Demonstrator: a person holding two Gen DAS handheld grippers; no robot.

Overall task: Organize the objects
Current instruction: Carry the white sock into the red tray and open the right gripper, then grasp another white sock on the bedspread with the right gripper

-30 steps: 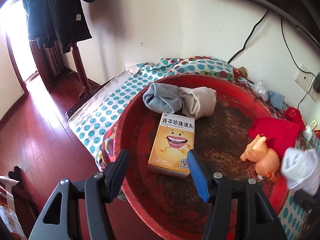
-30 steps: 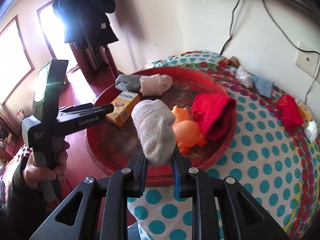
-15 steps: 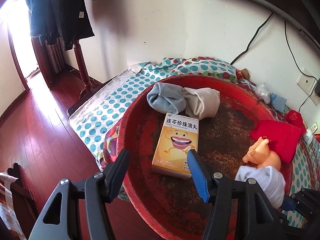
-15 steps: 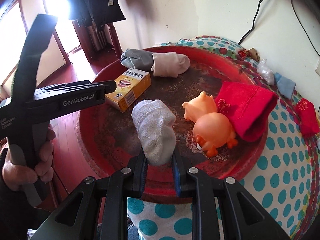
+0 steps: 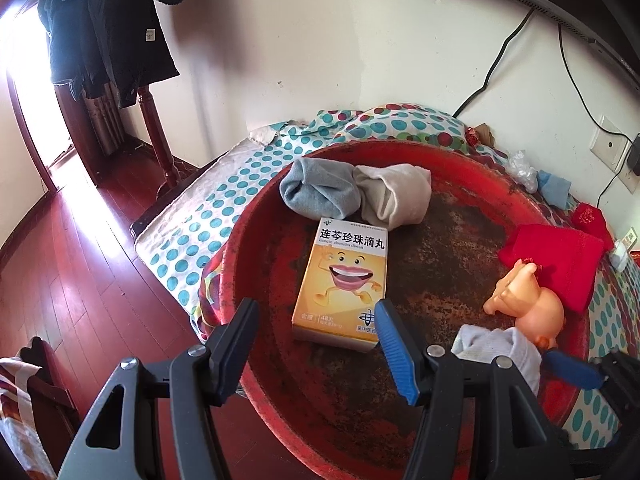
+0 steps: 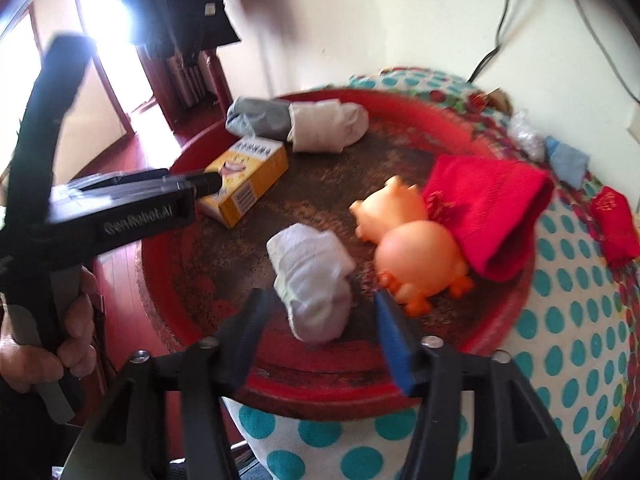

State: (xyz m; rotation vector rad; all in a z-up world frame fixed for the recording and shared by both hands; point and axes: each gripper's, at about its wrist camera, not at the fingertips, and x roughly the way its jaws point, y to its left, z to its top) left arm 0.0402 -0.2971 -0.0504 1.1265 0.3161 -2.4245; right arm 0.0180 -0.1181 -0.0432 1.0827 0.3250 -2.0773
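A round red tray (image 5: pixel 460 160) (image 6: pixel 160 312) lies on a dotted cloth. In it are a grey sock (image 5: pixel 316 192) (image 6: pixel 256 122), a beige sock (image 5: pixel 394 196) (image 6: pixel 326 126), a yellow medicine box (image 5: pixel 342 280) (image 6: pixel 248 174), an orange pig toy (image 5: pixel 528 308) (image 6: pixel 412 244) and a red cloth (image 5: pixel 556 260) (image 6: pixel 488 204). A white sock (image 6: pixel 312 276) (image 5: pixel 496 348) lies in the tray between my open right gripper's fingers (image 6: pixel 318 344). My left gripper (image 5: pixel 316 344) is open and empty, just short of the box.
A light blue cloth (image 6: pixel 568 160), a small red cloth (image 6: pixel 614 224) and a plastic wrapper (image 6: pixel 526 136) lie on the dotted cloth (image 6: pixel 568 320) by the wall. Cables and a wall socket (image 5: pixel 610 144) are behind. Wooden floor (image 5: pixel 80 260) and a coat rack (image 5: pixel 156 120) lie left.
My right gripper carried the white sock forward and down into the tray, then opened and let it go. My left gripper stayed open, almost still.
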